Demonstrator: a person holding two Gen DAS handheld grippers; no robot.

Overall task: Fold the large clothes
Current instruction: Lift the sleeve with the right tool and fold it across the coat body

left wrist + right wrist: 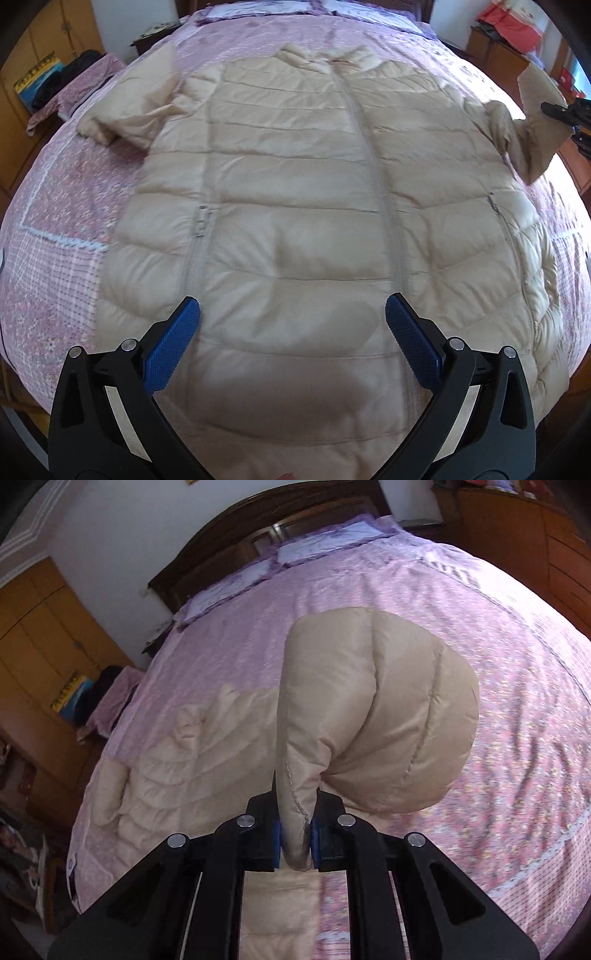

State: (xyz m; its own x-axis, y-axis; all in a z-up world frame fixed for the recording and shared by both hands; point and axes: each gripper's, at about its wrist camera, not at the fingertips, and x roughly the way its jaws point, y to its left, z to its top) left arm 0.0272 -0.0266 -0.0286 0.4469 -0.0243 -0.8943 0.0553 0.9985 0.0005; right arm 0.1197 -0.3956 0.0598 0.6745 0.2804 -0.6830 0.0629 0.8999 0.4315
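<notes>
Jacket (295, 206) flat on bed (55, 236), pillows (325, 542) behind, one sleeve (376, 716) lifted at right

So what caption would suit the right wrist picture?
Right gripper pinching the cuff of a beige puffer jacket's sleeve, lifted above a pink bedspread.

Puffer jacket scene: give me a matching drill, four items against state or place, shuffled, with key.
Items:
1. left gripper
2. right gripper
3. far sleeve
4. main zipper

States:
A. lies crumpled on the pink bedspread
B. runs down the middle of the beige puffer jacket
C. open, nothing between its pads
D. shut on the near sleeve cuff, lifted off the bed

Pairs: 1-C, 2-D, 3-A, 4-B
</notes>
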